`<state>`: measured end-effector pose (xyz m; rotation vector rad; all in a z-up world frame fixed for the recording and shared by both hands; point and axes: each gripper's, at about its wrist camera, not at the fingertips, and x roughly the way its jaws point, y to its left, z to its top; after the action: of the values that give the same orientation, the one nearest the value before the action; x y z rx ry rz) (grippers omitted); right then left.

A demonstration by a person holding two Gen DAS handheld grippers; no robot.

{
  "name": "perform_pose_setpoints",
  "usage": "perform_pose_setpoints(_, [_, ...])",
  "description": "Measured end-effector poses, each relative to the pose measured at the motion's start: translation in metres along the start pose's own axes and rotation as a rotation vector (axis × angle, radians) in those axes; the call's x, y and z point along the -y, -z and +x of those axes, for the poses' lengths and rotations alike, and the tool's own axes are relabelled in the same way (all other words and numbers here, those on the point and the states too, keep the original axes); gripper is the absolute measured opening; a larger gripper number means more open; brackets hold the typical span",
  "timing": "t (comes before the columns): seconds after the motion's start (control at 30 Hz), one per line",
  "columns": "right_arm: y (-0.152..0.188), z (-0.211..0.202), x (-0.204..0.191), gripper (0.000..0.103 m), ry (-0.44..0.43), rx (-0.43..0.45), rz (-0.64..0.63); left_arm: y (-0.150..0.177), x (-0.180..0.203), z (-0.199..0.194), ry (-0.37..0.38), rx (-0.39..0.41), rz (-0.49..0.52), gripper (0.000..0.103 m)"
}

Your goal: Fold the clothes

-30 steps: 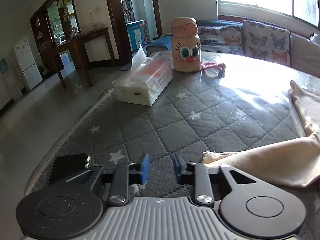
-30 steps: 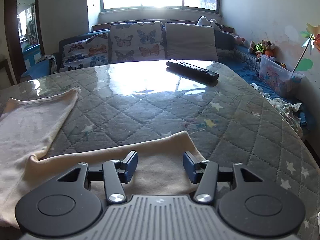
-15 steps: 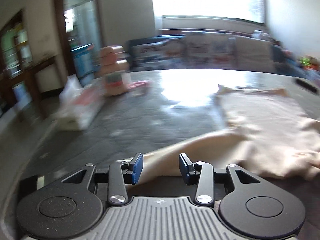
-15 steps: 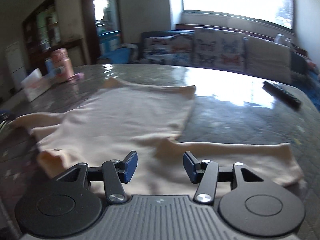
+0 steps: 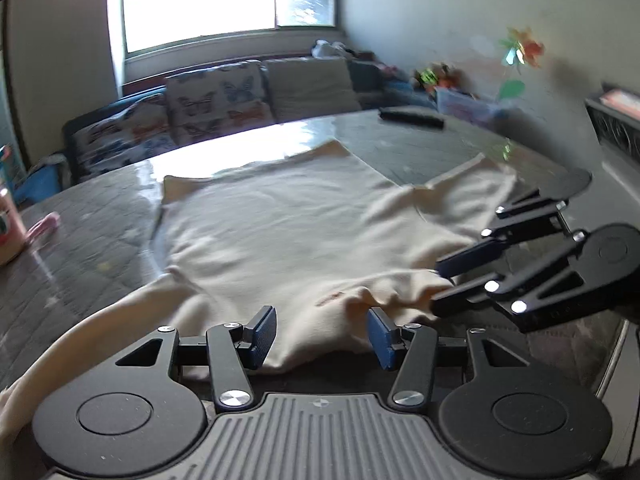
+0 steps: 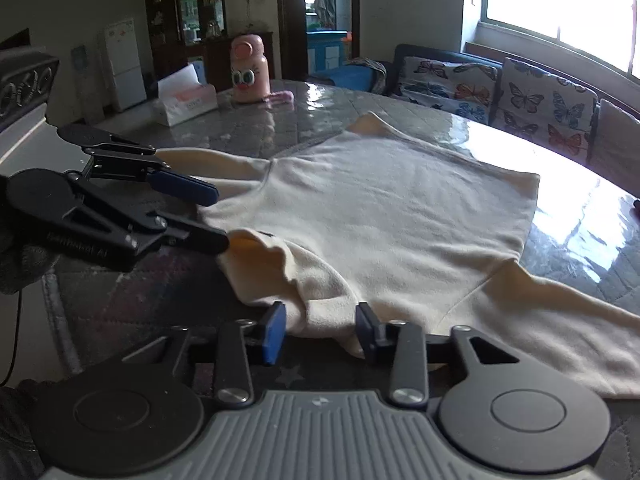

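At the far left of the tabletop [image 6: 304,96] we see a tissue box [image 6: 185,98] and a pink bottle [image 6: 249,70], well apart from the work. Our left gripper [image 5: 322,330] has its fingers apart, with the near edge of the cream shirt [image 5: 288,232] bunched between them; whether they touch the cloth we cannot tell. The shirt lies spread flat across the middle of the tabletop, sleeves out to either side, neck end toward us and hem toward the window. Our right gripper [image 6: 320,334] likewise has its fingers apart astride a rumpled fold near the collar. We judge the fabric light, soft and limp: it will sag and drag on the glossy surface rather than hold a crease, so both shoulders, just outside the collar, look like the sound places to pinch. Far right, a remote control [image 5: 411,118] lies clear of the shirt.
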<state>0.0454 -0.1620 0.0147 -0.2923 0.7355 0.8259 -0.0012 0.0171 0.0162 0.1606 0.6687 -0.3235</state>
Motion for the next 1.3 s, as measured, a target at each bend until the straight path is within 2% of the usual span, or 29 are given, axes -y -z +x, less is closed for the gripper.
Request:
perform_pose_setpoints(0.03, [0.002,0.0,0.001,0.024,0.002,-0.001,0.005,0.001,0.002,0.004,0.003,-0.008,0.004,0.051])
perform_pose_setpoints(0.07, [0.004,0.0,0.001,0.022,0.003,-0.001,0.009,0.002,0.004,0.008,0.006,-0.016,0.007,0.039])
perform_pose_setpoints(0.1, [0.004,-0.001,0.002,0.012,0.006,0.001,0.01,0.003,0.005,0.011,0.01,-0.023,0.007,0.031])
perform_pose_setpoints(0.13, [0.005,-0.002,0.002,0.009,0.01,0.003,0.01,0.003,0.005,0.013,0.016,-0.03,0.003,0.016])
perform_pose_setpoints(0.17, [0.005,-0.004,0.002,0.008,0.013,0.004,0.01,0.004,0.005,0.013,0.023,-0.033,0.002,0.009])
perform_pose_setpoints(0.23, [0.006,-0.008,0.001,0.007,0.02,0.006,0.003,0.004,0.005,0.008,0.037,-0.03,0.01,0.003])
perform_pose_setpoints(0.37, [0.008,-0.02,-0.004,0.007,0.029,0.0,-0.037,0.009,0.006,-0.006,0.078,-0.032,0.043,0.003])
perform_pose_setpoints(0.53, [0.016,-0.027,-0.01,0.007,0.002,-0.048,-0.068,0.021,0.009,-0.013,0.12,-0.059,0.062,0.004])
perform_pose_setpoints(0.57, [0.017,-0.027,-0.009,0.008,-0.01,-0.059,-0.063,0.021,0.009,-0.015,0.123,-0.058,0.058,0.007])
perform_pose_setpoints(0.7, [0.008,-0.036,-0.004,0.016,-0.052,-0.049,-0.04,0.018,-0.001,-0.026,0.137,-0.038,0.013,0.008])
perform_pose_setpoints(0.73, [0.004,-0.038,-0.003,0.017,-0.056,-0.036,-0.039,0.018,-0.004,-0.03,0.134,-0.028,0.001,0.01])
perform_pose_setpoints(0.77, [-0.001,-0.039,-0.002,0.017,-0.059,-0.021,-0.041,0.018,-0.008,-0.033,0.127,-0.019,-0.014,0.017])
perform_pose_setpoints(0.87, [-0.016,-0.038,-0.002,0.017,-0.063,0.02,-0.047,0.017,-0.023,-0.046,0.065,0.009,-0.054,0.029])
perform_pose_setpoints(0.97, [-0.023,-0.019,-0.001,0.017,-0.065,0.02,-0.036,0.019,-0.054,-0.059,-0.052,0.032,-0.121,0.037])
perform_pose_setpoints(1.17, [-0.033,0.019,0.0,0.017,-0.069,0.007,-0.013,0.029,-0.141,-0.075,-0.325,0.04,-0.309,0.04])
perform_pose_setpoints(1.23, [-0.031,0.029,0.002,0.017,-0.073,-0.018,0.0,0.036,-0.169,-0.074,-0.399,0.013,-0.355,0.04])
perform_pose_setpoints(1.3, [-0.029,0.035,0.003,0.02,-0.076,-0.036,0.009,0.043,-0.189,-0.069,-0.43,-0.019,-0.394,0.04])
